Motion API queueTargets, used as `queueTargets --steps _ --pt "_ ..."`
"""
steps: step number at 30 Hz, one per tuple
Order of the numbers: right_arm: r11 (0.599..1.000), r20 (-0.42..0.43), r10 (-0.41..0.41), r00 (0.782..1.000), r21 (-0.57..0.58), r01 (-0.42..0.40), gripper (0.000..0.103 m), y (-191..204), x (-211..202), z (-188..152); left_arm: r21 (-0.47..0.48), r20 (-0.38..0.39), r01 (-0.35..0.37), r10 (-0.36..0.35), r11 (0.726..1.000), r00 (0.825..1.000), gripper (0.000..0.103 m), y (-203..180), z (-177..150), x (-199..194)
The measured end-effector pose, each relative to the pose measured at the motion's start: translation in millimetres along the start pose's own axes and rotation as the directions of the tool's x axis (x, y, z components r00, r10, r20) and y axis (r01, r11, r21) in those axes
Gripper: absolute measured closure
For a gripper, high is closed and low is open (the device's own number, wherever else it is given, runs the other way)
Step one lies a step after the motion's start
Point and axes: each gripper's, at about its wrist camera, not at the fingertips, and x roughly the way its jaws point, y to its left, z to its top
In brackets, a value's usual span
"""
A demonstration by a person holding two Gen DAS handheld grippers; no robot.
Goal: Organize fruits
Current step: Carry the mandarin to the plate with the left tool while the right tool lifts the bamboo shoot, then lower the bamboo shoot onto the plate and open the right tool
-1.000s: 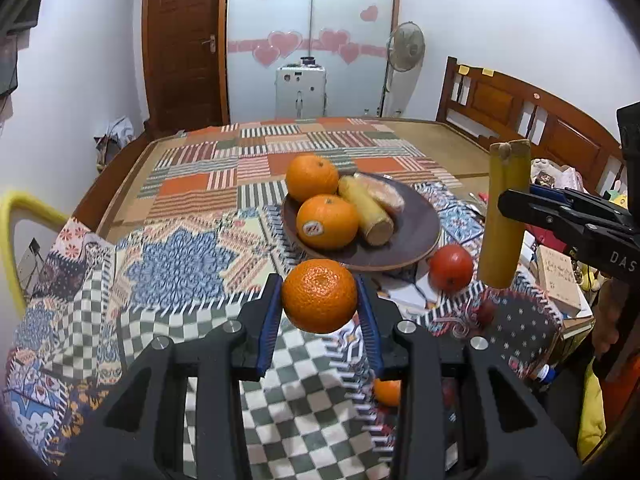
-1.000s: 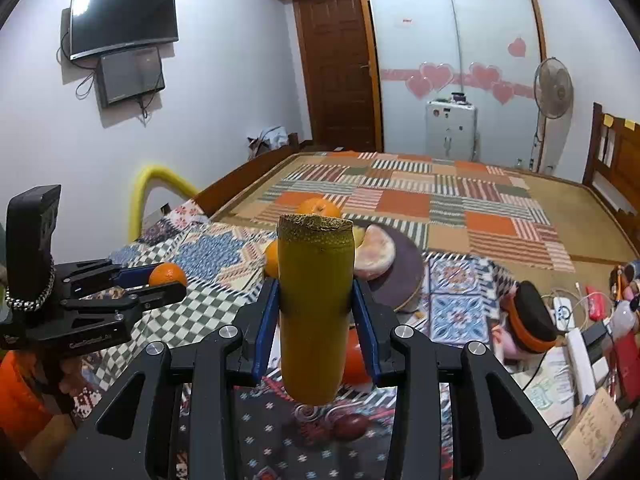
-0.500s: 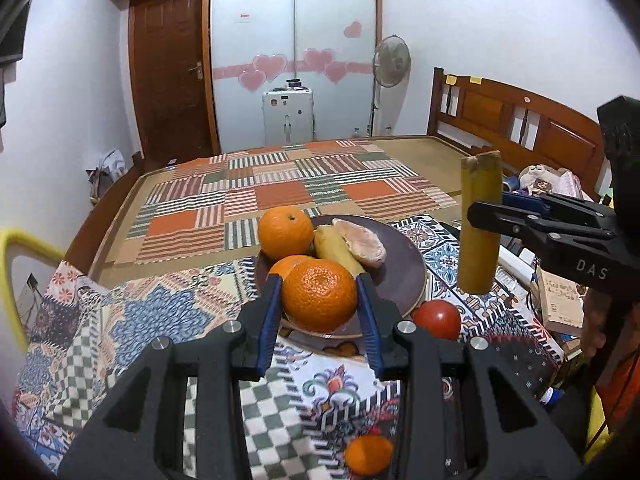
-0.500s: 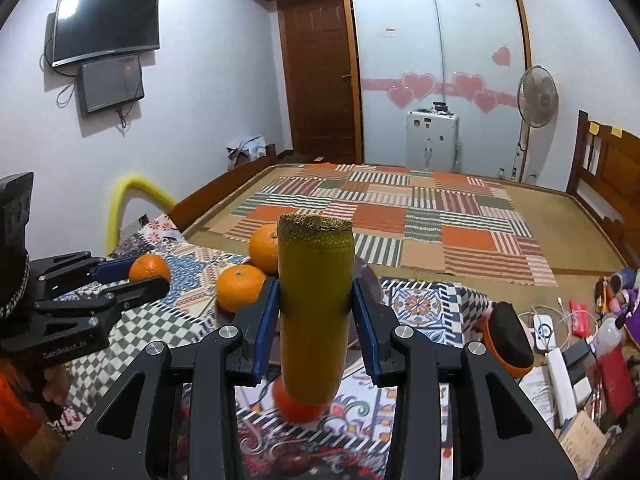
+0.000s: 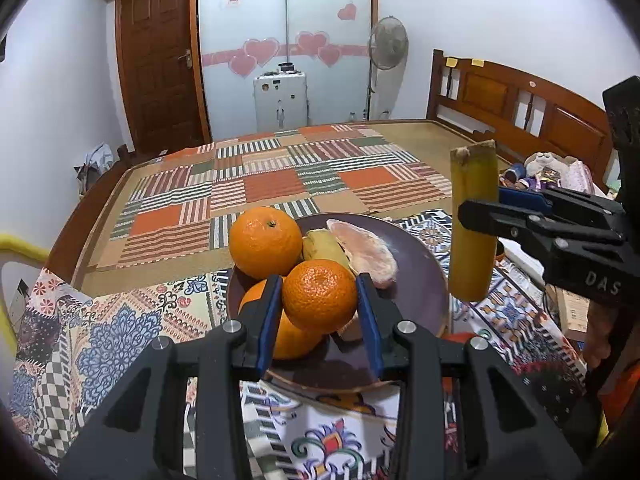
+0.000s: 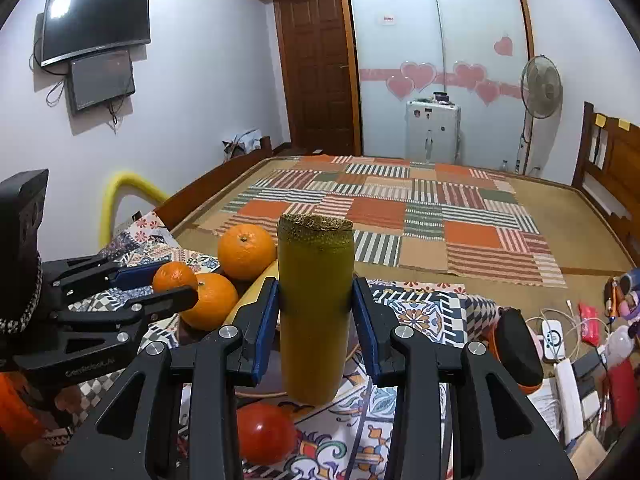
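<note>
Above the dark plate of fruit, the left claw pinches a mandarin; the right claw clamps an upright sugarcane piece.

Three oranges, two sugarcane pieces, one pomelo segment, one tomato, one dark plate, two tongs.
</note>
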Motion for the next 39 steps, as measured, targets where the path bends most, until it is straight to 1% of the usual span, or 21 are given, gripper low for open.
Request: queueTargets --steps 5,14,21,29,36,39 --pt "1.0 -0.026 0.03 0.999 0.002 -0.03 0.069 -1 9 -1 -0.023 -0.017 0.004 -0.004 1.0 1.0 0.066 6 3 15" --pt "0.999 -0.041 0.033 0.999 -0.017 -0.033 0.069 6 17 5 -0.005 -0.036 -0.018 0.018 1.0 0.999 0.066 5 11 35" --pt "0.997 -0.085 0.063 0.994 0.04 -0.06 0.069 -6 37 11 0.008 -0.046 -0.039 0.039 0.999 0.998 0.066 4 18 45" --pt "0.999 -0.1 0.038 0.994 0.04 -0.034 0.069 -4 46 10 -0.006 -0.047 -0.04 0.039 0.999 0.998 0.066 8 17 54" --pt "0.997 -0.154 0.036 0.987 0.068 -0.026 0.069 -9 62 11 -0.002 -0.051 -0.041 0.041 0.999 0.998 0.066 6 16 57" --pt "0.998 -0.178 0.009 0.984 0.058 0.001 0.069 -5 71 10 -0.008 -0.057 -0.027 0.027 1.0 0.998 0.066 7 16 59"
